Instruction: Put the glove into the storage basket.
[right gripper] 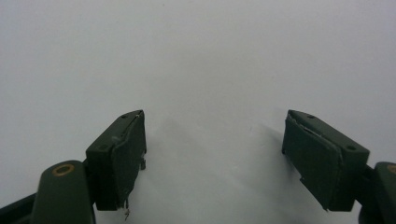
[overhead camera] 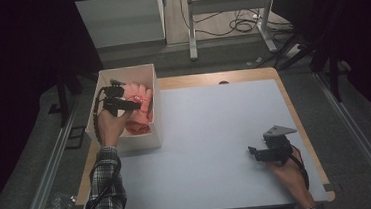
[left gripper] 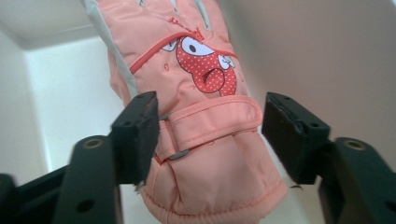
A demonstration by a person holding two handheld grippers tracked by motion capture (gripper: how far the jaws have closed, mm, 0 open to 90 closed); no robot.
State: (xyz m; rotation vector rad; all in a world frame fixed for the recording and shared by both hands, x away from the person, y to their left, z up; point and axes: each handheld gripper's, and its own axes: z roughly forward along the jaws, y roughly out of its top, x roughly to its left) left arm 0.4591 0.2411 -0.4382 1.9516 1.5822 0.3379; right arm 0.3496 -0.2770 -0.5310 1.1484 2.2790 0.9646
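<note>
Left gripper view: left tool (left gripper: 210, 135) released astride pink glove (left gripper: 196, 93), white box (overhead camera: 152, 137) walls close around.

A lab: white worktable (overhead camera: 216, 132) on a railed platform, loose floor cables (overhead camera: 237, 25).
</note>
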